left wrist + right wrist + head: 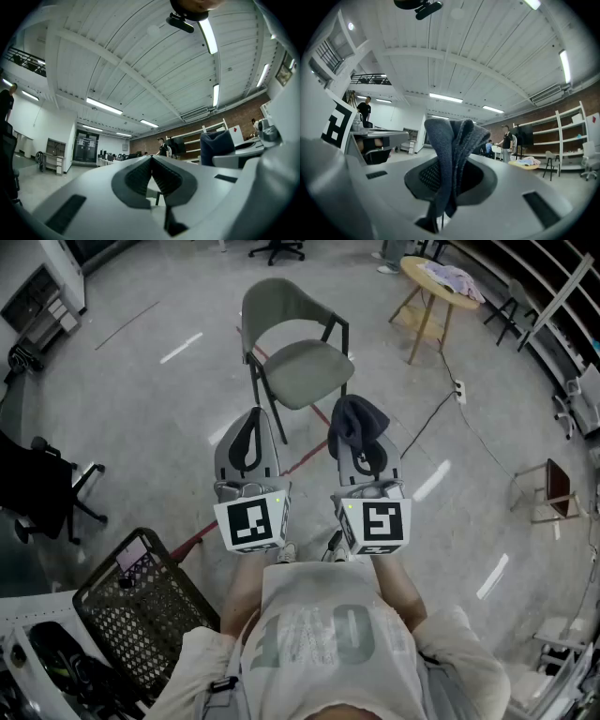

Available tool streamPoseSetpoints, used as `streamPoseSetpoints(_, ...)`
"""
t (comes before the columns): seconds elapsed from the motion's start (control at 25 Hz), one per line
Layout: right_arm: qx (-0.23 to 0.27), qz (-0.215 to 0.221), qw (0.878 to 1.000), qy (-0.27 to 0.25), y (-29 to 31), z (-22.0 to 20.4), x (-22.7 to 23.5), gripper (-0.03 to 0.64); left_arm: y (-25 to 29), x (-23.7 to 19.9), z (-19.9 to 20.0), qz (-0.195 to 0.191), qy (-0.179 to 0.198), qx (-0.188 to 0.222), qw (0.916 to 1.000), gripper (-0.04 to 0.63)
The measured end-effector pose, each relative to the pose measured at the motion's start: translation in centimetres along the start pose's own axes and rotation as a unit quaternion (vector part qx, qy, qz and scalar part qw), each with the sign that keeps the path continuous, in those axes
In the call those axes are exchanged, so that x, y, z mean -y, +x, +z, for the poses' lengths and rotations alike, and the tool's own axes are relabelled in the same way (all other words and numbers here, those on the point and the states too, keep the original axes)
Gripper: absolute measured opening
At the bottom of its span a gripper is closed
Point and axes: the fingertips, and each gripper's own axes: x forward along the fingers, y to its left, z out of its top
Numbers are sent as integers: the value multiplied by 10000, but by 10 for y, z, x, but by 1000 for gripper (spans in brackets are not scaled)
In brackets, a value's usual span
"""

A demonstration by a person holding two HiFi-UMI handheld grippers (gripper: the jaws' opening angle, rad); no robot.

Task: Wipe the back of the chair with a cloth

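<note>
A person holds two grippers out in front, side by side. The left gripper (pixel 253 416) has its jaws pressed together, with nothing between them. The right gripper (pixel 367 457) has its jaws pinching a dark cloth (pixel 356 420). The cloth sticks up from the jaws and flops over their tips. In the right gripper view the cloth (pixel 451 140) stands up in thick folds, right in the middle.

The chair (pixel 292 341) stands on the floor in front of both grippers. It is pale green with black legs. Its back is on the far side and its seat faces the person. The cloth is not touching the chair's back. A red line (pixel 302 461) on the floor runs under the chair.

A black basket (pixel 141 601) sits on the floor, to the left of the person. A round table (pixel 434 284) stands on the floor far off to the right, with a light cloth lying on it.
</note>
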Motion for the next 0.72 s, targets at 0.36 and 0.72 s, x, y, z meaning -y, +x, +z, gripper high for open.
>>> streamPoseSetpoints(0.36, -387, -100, 9992, 68, -7, -17, 12, 54, -11, 0, 7, 160, 126, 7, 9998, 15)
streamPoseSetpoints(0.72, -128, -50, 9998, 144, -21, -19, 38, 54, -13, 17, 5, 305, 98, -18, 9995, 15)
